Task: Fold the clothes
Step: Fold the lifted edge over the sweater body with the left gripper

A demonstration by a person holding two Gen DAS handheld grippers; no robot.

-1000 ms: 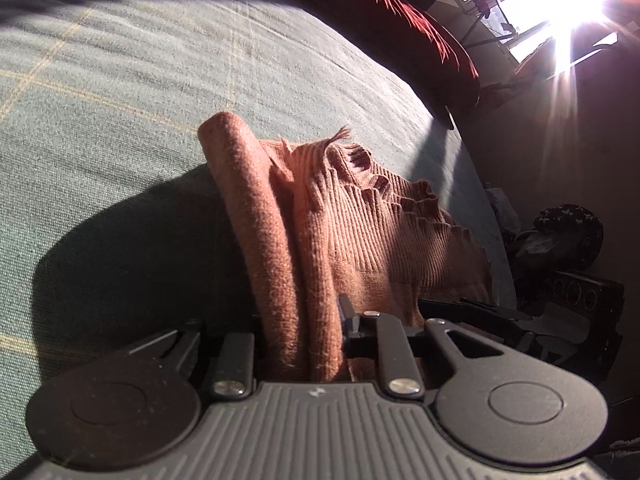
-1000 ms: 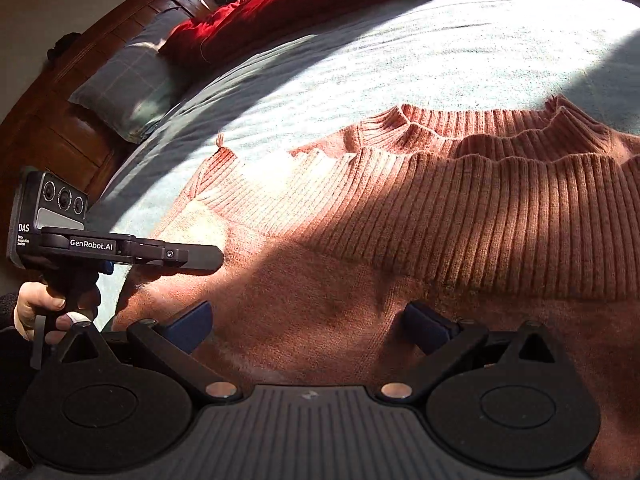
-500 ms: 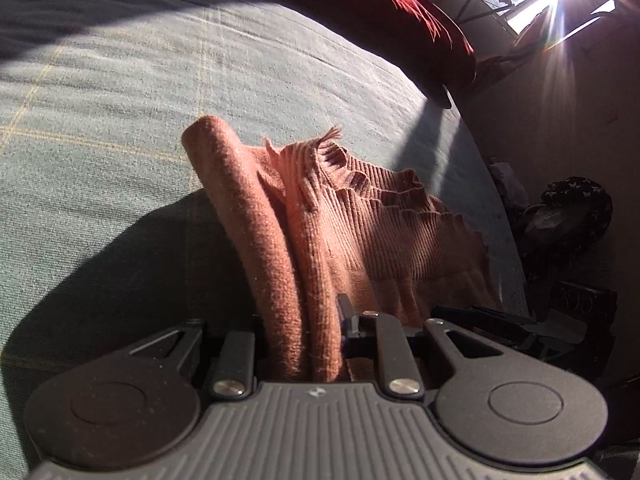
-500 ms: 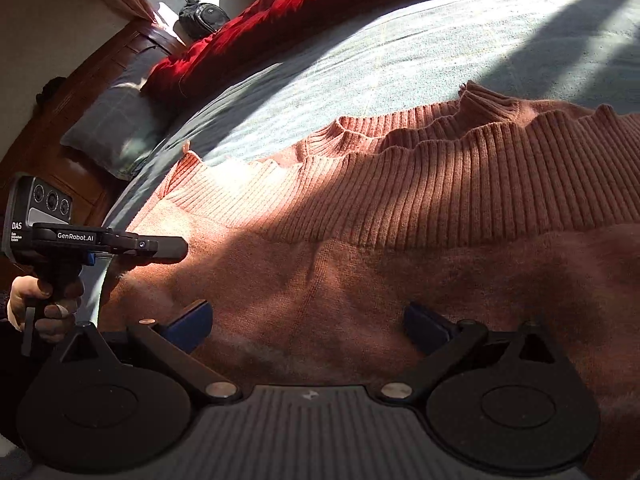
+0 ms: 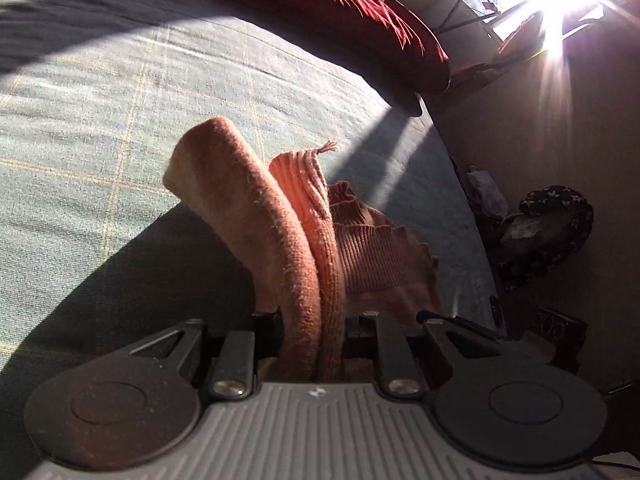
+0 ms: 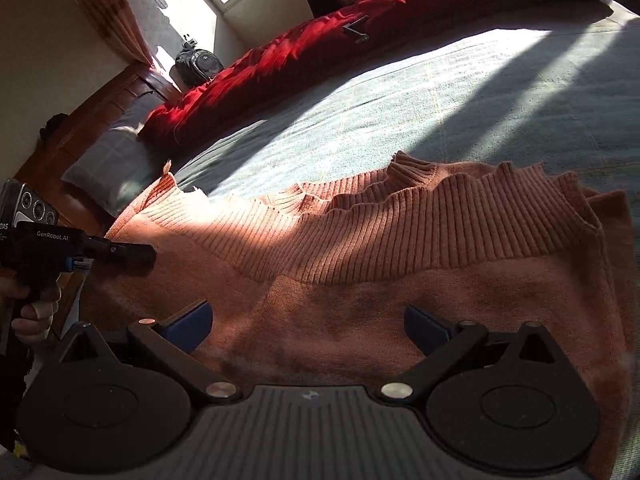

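A salmon-pink knit sweater (image 6: 360, 240) lies on the grey-green bed (image 6: 400, 100), its ribbed hem towards the far side. My left gripper (image 5: 312, 320) is shut on a bunched fold of the sweater (image 5: 280, 232), which stands up between its fingers, lifted off the bed. In the right wrist view the left gripper (image 6: 136, 252) pinches the sweater's left edge, with a hand on its grip. My right gripper (image 6: 308, 322) is open, its blue pads (image 6: 192, 320) wide apart just over the sweater's plain knit, gripping nothing.
A red blanket (image 6: 360, 20) runs along the bed's far side. A grey pillow (image 6: 104, 164) leans on the wooden headboard (image 6: 80, 128). A dark bag (image 6: 200, 64) sits by the window. Beyond the bed's right edge, dark bags (image 5: 552, 232) lie on the floor.
The left gripper has risen, pulling the held fold higher off the bed. The right gripper has slid rightward over the sweater, so its right edge now shows.
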